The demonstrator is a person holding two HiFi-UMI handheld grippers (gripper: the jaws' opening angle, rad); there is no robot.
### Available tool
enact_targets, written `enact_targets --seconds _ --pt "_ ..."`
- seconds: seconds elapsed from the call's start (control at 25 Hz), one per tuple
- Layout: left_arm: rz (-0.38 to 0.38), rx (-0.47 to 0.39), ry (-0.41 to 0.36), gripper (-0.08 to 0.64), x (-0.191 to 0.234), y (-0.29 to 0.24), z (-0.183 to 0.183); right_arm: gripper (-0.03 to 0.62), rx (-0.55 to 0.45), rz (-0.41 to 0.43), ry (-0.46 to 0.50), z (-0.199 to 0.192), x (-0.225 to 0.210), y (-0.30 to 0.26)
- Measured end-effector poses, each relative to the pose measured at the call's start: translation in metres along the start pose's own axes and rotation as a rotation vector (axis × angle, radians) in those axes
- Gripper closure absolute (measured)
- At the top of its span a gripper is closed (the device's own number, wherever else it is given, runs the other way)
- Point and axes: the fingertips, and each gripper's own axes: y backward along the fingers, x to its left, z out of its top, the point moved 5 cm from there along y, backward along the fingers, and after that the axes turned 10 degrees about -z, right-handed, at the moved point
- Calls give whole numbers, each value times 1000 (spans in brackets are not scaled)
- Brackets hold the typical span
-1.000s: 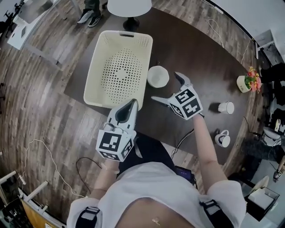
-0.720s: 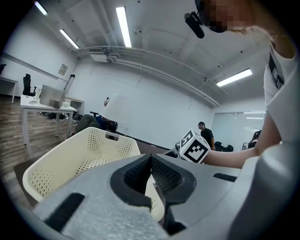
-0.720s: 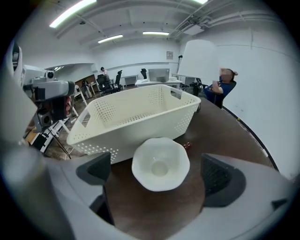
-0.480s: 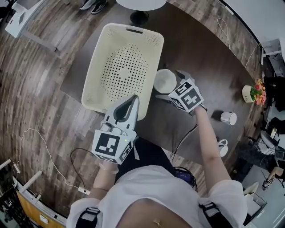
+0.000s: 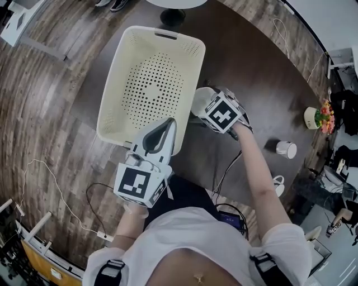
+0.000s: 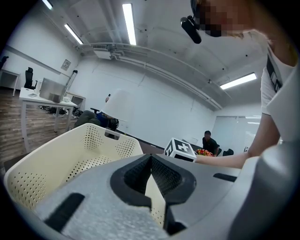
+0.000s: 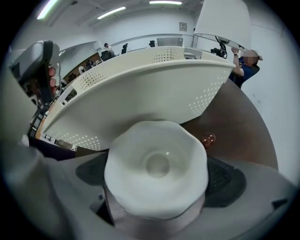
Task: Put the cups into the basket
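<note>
A white cup with a wavy rim [image 7: 157, 171] sits between the jaws of my right gripper [image 7: 158, 174], which is shut on it, a pad against each side. In the head view this cup [image 5: 201, 99] is just right of the cream basket [image 5: 112, 92], with the right gripper [image 5: 208, 106] over it. My left gripper [image 5: 166, 126] hovers at the basket's near right corner, shut and holding nothing. From the left gripper [image 6: 151, 157] the basket wall [image 6: 56, 157] fills the left side. Two more white cups [image 5: 286, 149] [image 5: 278, 184] stand far right on the dark table.
A small pot of flowers [image 5: 316, 116] stands at the table's right edge. A round white table base [image 5: 173, 11] is beyond the basket. Cables [image 5: 229, 162] hang over the table's near edge. The basket rim [image 7: 140, 89] rises close behind the held cup.
My right gripper has moved left to the cup beside the basket and shut around it. The left gripper has stayed near the basket's corner.
</note>
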Motion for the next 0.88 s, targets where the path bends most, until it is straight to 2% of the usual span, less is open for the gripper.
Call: enact_targets --seconds 0.24,0.44,0.88 --pt "-2 1 18 551 -5 0 -3 29 125 4 -4 -5 2 3" --pt "-10 8 30 551 -5 -5 -7 31 66 25 -7 -3 0 1" --pt "-8 8 27 551 -11 2 -9 29 91 7 2 -7 -1 4"
